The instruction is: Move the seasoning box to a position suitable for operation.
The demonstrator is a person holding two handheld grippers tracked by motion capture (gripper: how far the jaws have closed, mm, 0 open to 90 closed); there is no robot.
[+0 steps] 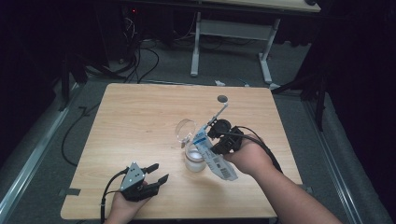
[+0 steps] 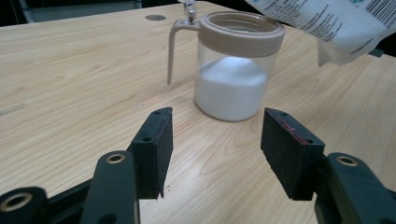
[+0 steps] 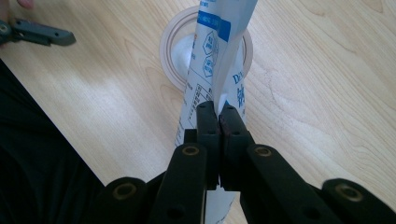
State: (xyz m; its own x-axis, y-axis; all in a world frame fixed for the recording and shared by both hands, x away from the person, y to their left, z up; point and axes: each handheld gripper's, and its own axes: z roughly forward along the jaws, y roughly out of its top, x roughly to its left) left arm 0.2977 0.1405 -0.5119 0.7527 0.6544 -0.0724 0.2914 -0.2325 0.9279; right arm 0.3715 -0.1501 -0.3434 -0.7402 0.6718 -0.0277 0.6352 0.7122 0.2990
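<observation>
High view: packet tipped over jar, centre bench.
Right tongs clench packet; left tongs released, near-left. Jar part-filled; pouring unfinished.

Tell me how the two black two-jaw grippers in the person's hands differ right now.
The left gripper has its jaws apart with nothing between them; the right gripper is clamped shut on a white printed bag. The left gripper sits low near the wooden table's front edge, while the right gripper holds the bag over the clear jar of white powder. Both are black and hand-held.
</observation>
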